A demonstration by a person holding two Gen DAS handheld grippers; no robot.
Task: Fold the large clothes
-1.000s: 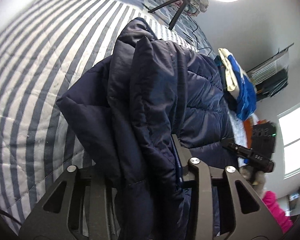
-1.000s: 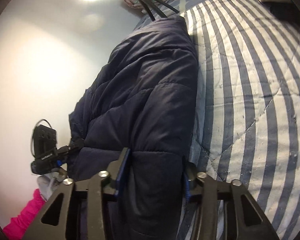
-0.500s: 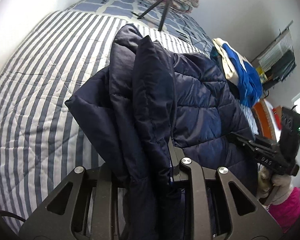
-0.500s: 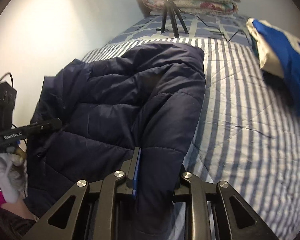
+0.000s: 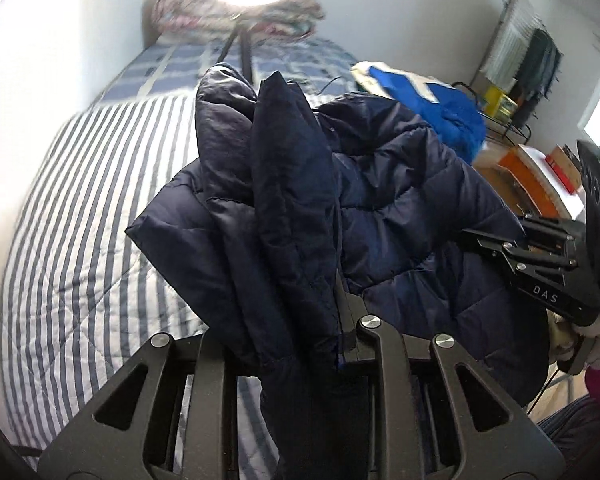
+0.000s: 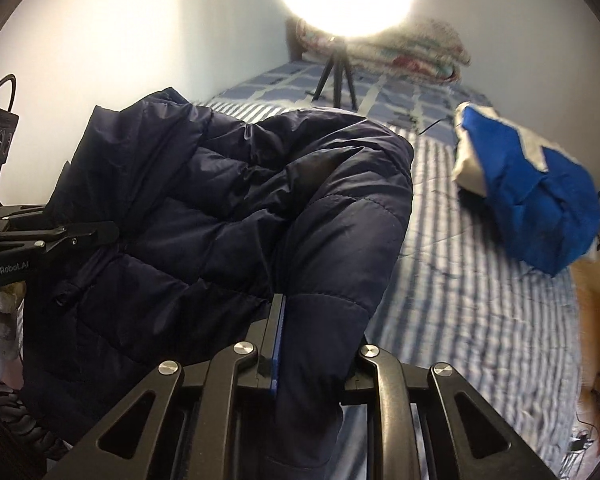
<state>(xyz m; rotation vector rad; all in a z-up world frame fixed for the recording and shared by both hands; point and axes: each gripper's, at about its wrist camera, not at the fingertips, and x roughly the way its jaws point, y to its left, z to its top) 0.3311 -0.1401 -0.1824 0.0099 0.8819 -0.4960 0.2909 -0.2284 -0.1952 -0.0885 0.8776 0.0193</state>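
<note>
A dark navy puffer jacket (image 5: 400,208) hangs lifted above the striped bed quilt (image 5: 80,220). My left gripper (image 5: 292,320) is shut on a thick fold of one side of it, and that fold hides the left finger. In the right wrist view the jacket (image 6: 220,208) drapes to the left, and my right gripper (image 6: 320,328) pinches a padded edge of it, its jaws still closing on the cloth. Each view shows the other gripper at the jacket's far side: the right one (image 5: 540,264) and the left one (image 6: 52,236).
A blue and cream garment (image 6: 532,200) lies bunched on the bed's right side. A ring light on a tripod (image 6: 336,76) stands at the head of the bed before folded blankets (image 6: 400,52). A wall runs along the left, and shelves with clutter (image 5: 520,48) stand at the right.
Both grippers have risen with the jacket and rolled, so the bed now looks upright. The jaws have narrowed on the cloth, and more of the jacket hangs off the quilt.
</note>
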